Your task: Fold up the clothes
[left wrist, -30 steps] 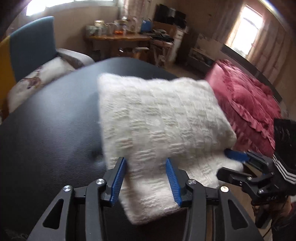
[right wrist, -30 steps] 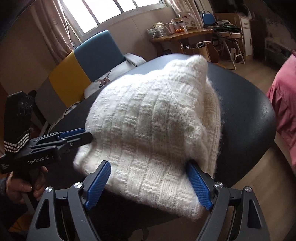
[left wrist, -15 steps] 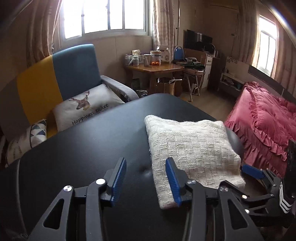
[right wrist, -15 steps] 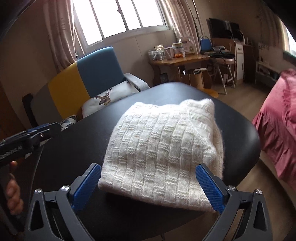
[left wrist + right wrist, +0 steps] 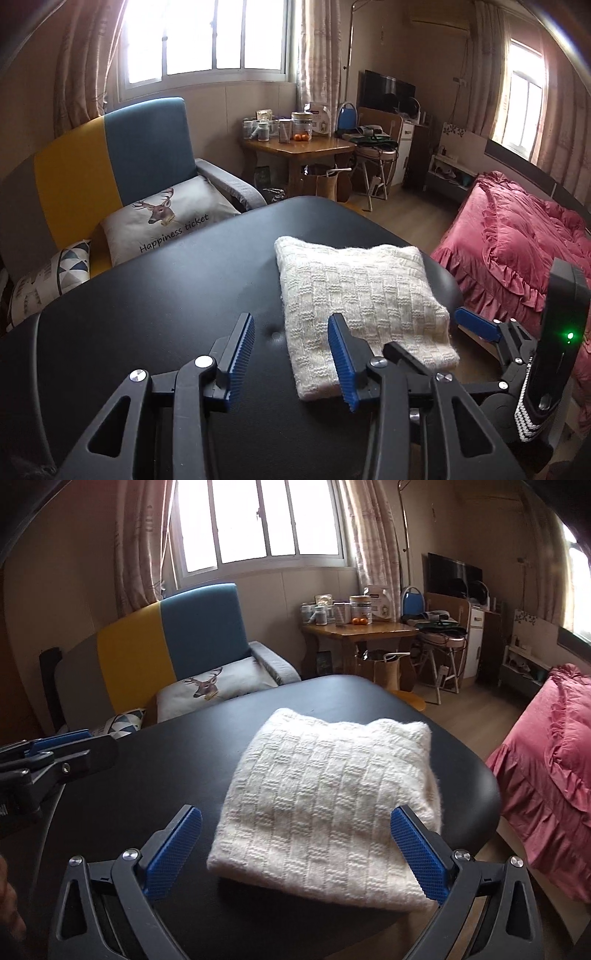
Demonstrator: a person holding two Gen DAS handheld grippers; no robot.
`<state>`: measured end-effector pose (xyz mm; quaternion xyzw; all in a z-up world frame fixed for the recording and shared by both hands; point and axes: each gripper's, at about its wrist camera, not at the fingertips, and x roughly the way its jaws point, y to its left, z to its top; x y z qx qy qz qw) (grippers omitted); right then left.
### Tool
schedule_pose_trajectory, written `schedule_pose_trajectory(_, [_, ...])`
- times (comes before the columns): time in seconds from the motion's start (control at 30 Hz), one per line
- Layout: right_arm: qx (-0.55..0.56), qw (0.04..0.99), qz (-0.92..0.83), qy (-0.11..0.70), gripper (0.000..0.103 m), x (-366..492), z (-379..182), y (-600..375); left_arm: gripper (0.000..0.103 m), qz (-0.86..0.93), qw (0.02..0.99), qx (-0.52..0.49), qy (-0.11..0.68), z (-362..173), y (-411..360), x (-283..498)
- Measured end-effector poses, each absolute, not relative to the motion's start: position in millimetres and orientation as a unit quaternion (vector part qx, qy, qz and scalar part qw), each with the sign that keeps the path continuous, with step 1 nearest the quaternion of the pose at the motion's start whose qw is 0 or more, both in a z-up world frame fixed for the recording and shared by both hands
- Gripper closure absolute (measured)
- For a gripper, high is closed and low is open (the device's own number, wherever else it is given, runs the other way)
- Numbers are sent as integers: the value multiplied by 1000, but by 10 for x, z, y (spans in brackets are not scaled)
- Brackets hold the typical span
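A cream knitted sweater (image 5: 364, 306) lies folded into a neat rectangle on the black table (image 5: 155, 306), near its right edge. The left gripper (image 5: 291, 354) hangs low over the near side of the table with its blue-padded jaws parted and nothing between them, its right pad in front of the sweater's near left corner. The right gripper (image 5: 476, 328) shows at the right beside the sweater's near right corner, with a red ruffled bedspread (image 5: 517, 240) beyond it.
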<state>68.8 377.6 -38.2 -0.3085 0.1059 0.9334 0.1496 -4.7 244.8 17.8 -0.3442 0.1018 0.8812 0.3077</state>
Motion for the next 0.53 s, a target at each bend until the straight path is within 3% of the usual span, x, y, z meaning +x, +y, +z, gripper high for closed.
schedule_pose_trajectory(0.53, [-335, 133, 924, 132, 0, 669, -618, 3779, 61, 878, 307, -348, 114, 24, 2537, 16])
